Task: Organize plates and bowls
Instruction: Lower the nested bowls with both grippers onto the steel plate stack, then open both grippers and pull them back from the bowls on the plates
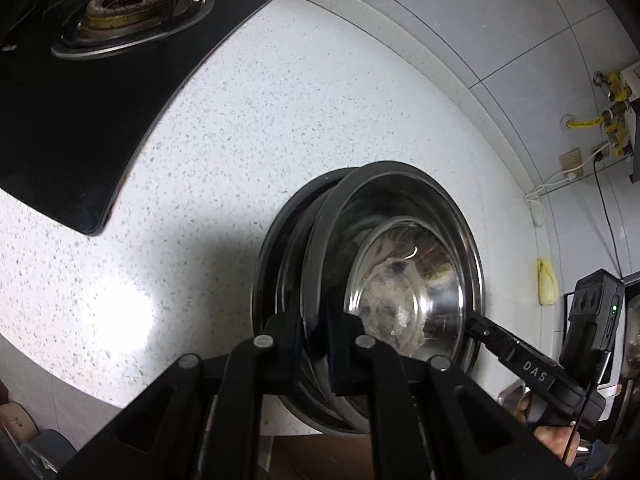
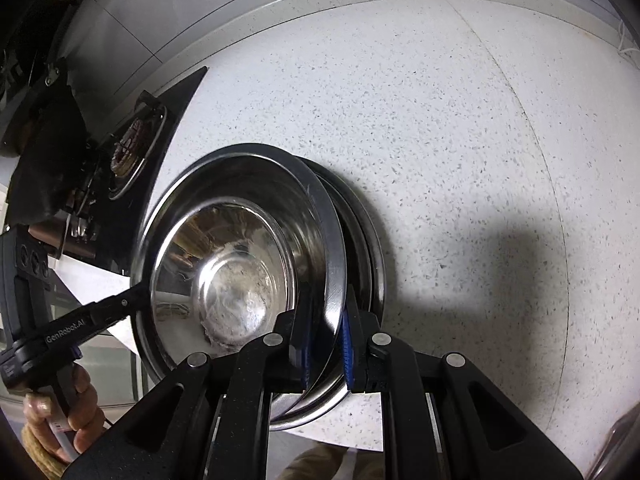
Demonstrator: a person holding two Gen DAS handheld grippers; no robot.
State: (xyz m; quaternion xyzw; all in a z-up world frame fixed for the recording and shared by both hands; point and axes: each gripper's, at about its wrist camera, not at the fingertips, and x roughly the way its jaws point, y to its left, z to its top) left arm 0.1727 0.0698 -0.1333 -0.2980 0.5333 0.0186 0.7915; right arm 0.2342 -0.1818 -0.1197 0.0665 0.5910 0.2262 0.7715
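Already we have a small shiny steel bowl (image 1: 404, 276) nested in the wide round steel plate (image 2: 256, 184), whose opposite rims our left gripper (image 1: 316, 340) and right gripper (image 2: 326, 354) pinch tight, just above another steel plate (image 2: 370, 240) on the speckled white counter (image 2: 460, 140), setting-down remaining.

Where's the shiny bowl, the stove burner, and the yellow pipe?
Bowl (image 2: 236, 280): right wrist view, on its shiny inside bottom.
Burner (image 1: 128, 4): left wrist view, on the ring's middle.
Yellow pipe (image 1: 586, 122): left wrist view, on the hose by the wall.
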